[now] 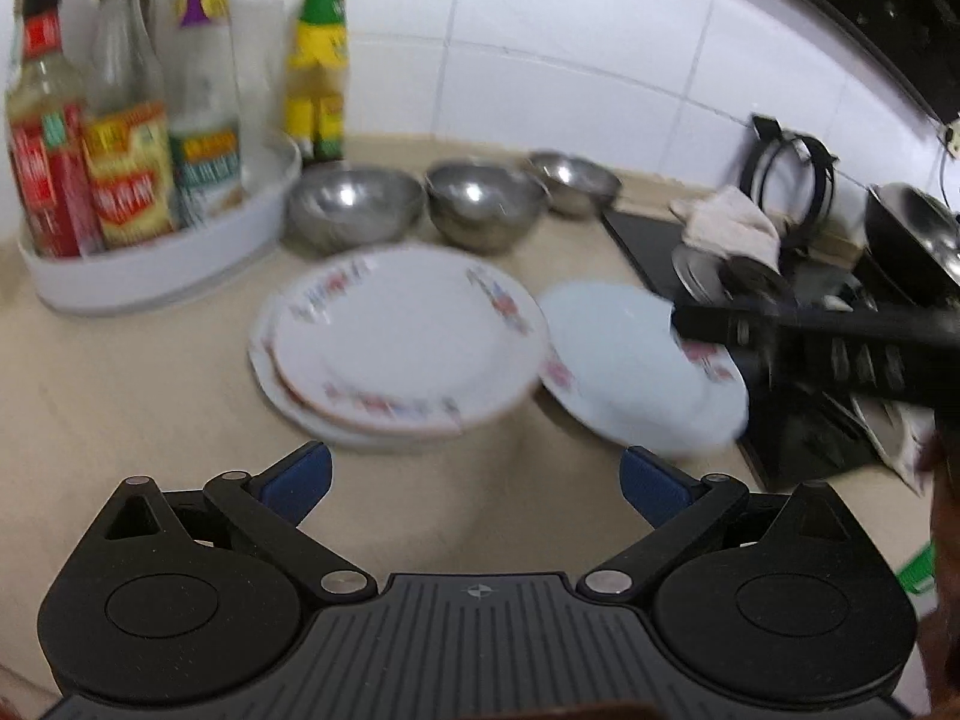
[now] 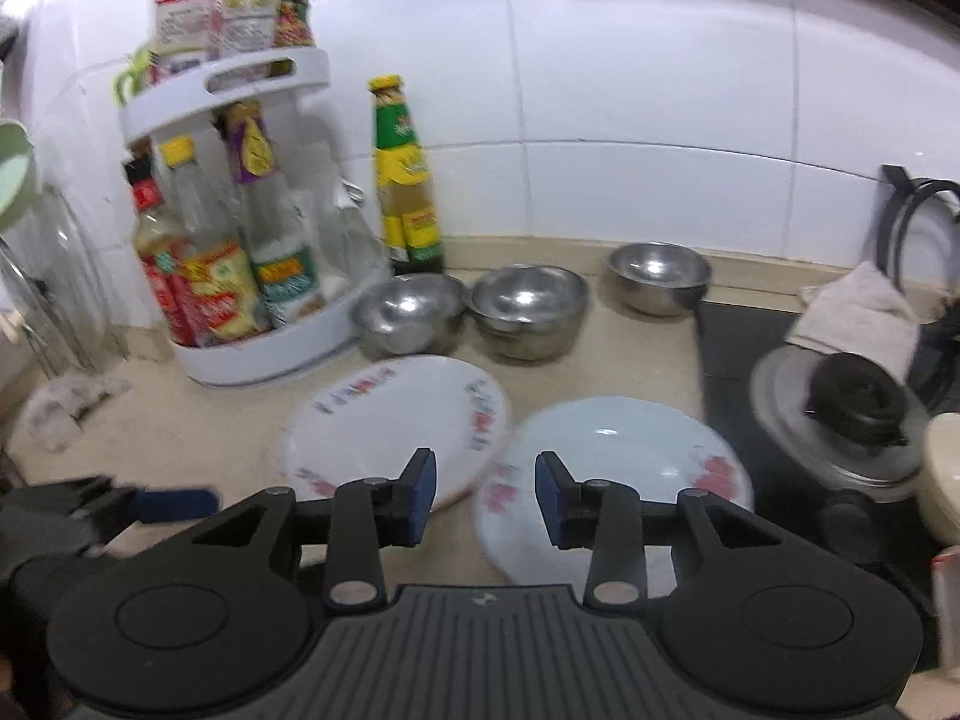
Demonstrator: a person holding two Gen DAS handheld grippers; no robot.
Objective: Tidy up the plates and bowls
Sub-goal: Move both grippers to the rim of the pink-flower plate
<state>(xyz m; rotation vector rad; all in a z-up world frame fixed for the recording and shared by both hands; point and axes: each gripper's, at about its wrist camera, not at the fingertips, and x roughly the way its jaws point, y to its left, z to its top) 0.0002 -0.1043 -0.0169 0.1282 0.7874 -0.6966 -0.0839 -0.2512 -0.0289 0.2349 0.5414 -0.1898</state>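
Note:
A stack of white flowered plates [image 1: 408, 336] [image 2: 396, 420] lies on the beige counter. Just right of it lies a single flowered plate [image 1: 624, 366] [image 2: 618, 456]; blur hides whether its rim rests on the stack. Behind them stand three steel bowls [image 1: 354, 198] [image 1: 483, 198] [image 1: 576, 177], also in the right wrist view [image 2: 411, 312] [image 2: 528, 306] [image 2: 657, 273]. My left gripper [image 1: 474, 480] is wide open over bare counter, in front of the stack. My right gripper [image 2: 486, 498] is partly open above the single plate's near-left rim, its pads clear of it. Its black finger [image 1: 780, 336] crosses that plate's right edge.
A white two-tier rack [image 1: 162, 282] [image 2: 264, 360] of sauce bottles stands at the left, with a green-and-yellow bottle [image 1: 318, 60] beside it. A black cooktop [image 1: 648, 234] at the right carries a cloth [image 1: 726, 222], a pot lid [image 2: 840, 420] and a pan [image 1: 912, 222]. A tiled wall runs behind.

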